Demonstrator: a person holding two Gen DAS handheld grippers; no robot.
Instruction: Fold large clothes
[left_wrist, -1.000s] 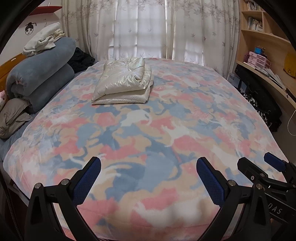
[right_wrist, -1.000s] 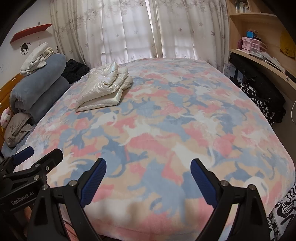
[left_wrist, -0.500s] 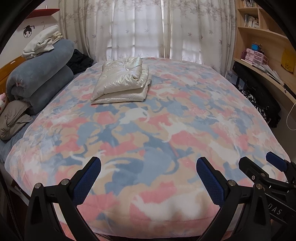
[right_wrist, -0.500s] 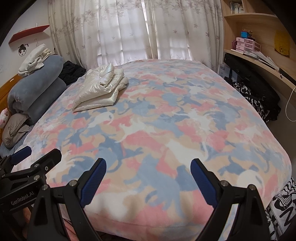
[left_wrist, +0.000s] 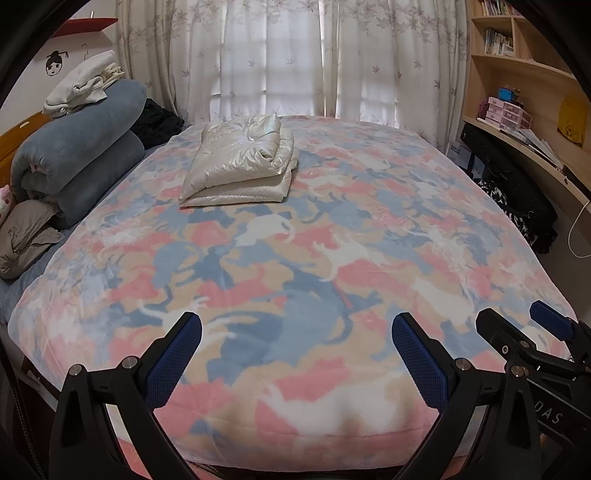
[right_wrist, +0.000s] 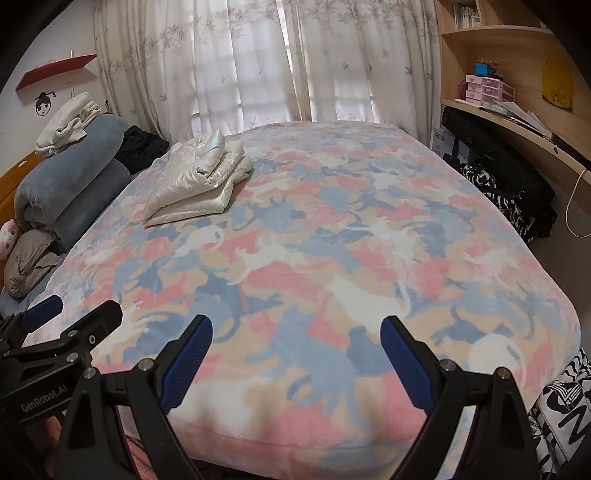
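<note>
I hold both grippers over the near edge of a bed covered by a pink, blue and cream cat-print blanket (left_wrist: 295, 280). My left gripper (left_wrist: 296, 354) is spread wide, grasping nothing; my right gripper (right_wrist: 296, 354) is likewise released and empty. The folded white puffy jacket (left_wrist: 240, 162) lies well apart from both, at the far left of the bed, near a rolled blue-grey duvet (left_wrist: 77, 147) and sheer curtains (left_wrist: 295, 55)

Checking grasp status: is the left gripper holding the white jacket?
No, the left gripper is open and empty, far from the folded white jacket on the bed.
</note>
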